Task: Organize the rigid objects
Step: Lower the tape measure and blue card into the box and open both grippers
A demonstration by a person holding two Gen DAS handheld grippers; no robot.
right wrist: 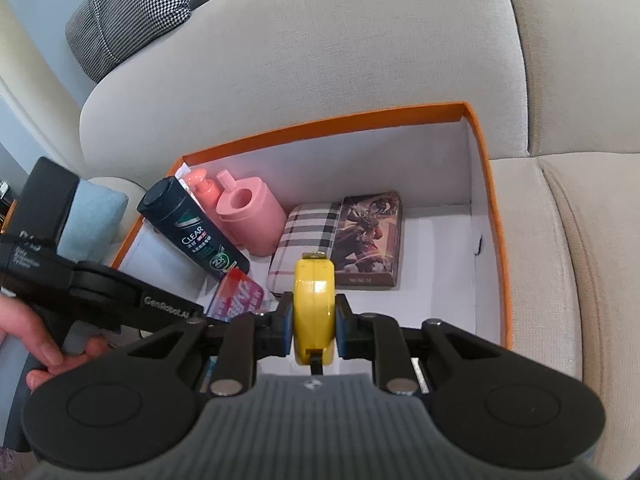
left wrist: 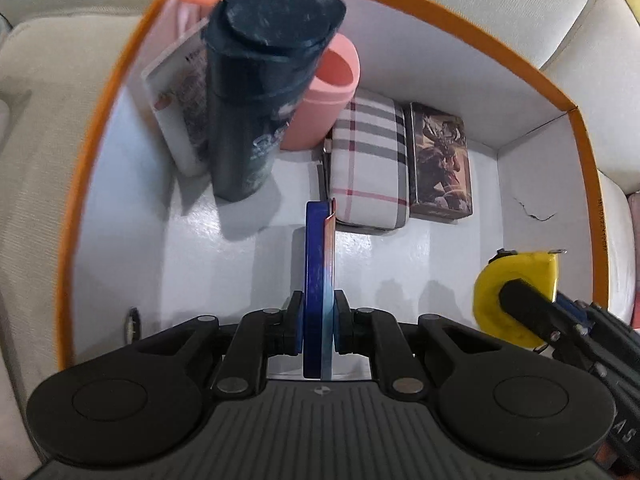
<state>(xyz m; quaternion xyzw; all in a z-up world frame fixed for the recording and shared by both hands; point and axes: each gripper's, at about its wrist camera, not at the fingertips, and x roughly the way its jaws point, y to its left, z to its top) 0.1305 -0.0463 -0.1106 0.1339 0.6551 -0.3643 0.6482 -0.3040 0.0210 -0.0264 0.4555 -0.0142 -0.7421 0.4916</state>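
Placement step: left tongs clamped on flat pack, right tongs clamped on tape measure, both over box. Next: lower each onto bare floor, release.

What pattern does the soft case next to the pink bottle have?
The case has a plaid check: grey, black and red lines on white, clearest in the left wrist view.

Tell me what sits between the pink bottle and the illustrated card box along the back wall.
The plaid case lies flat between the pink bottle and the illustrated card box, its side against the card box; both wrist views show it.
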